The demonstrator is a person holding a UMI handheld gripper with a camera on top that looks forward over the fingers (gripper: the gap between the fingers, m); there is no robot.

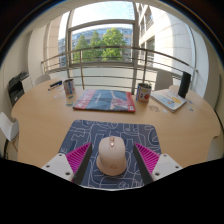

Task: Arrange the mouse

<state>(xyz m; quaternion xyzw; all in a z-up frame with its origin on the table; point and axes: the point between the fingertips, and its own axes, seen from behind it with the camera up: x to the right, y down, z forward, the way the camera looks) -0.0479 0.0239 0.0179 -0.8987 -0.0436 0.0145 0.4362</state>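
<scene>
— What is showing behind the work?

— A tall window (pixel 103 40) is filling the far wall, with trees and a pale building standing outside it and a rail crossing its lower part. In front of it a wide round wooden table (pixel 45 115) is curving from side to side.

— And what is lying on that table?

— Toward the far edge a red and blue mat (pixel 104 99) is lying flat, with a can (pixel 68 87) standing to one side of it and a darker cup (pixel 144 92) to the other. An open laptop (pixel 172 96) is sitting further along that side. Bare wood is stretching between that row and the near side, so room is lying open there.

— Closer in?

— A dark patterned mouse pad (pixel 112 133) is lying at the near edge, its far corners showing clearly and wood running free along both its sides.

— Where is the mouse?

— The pale mouse (pixel 112 155) is resting on the pad's near part, between the fingers.

— Is the gripper holding it?

— The gripper (pixel 112 160) is standing spread wide; the pink pads (pixel 77 160) are flanking the mouse with a gap on each side, gripping nothing.
</scene>
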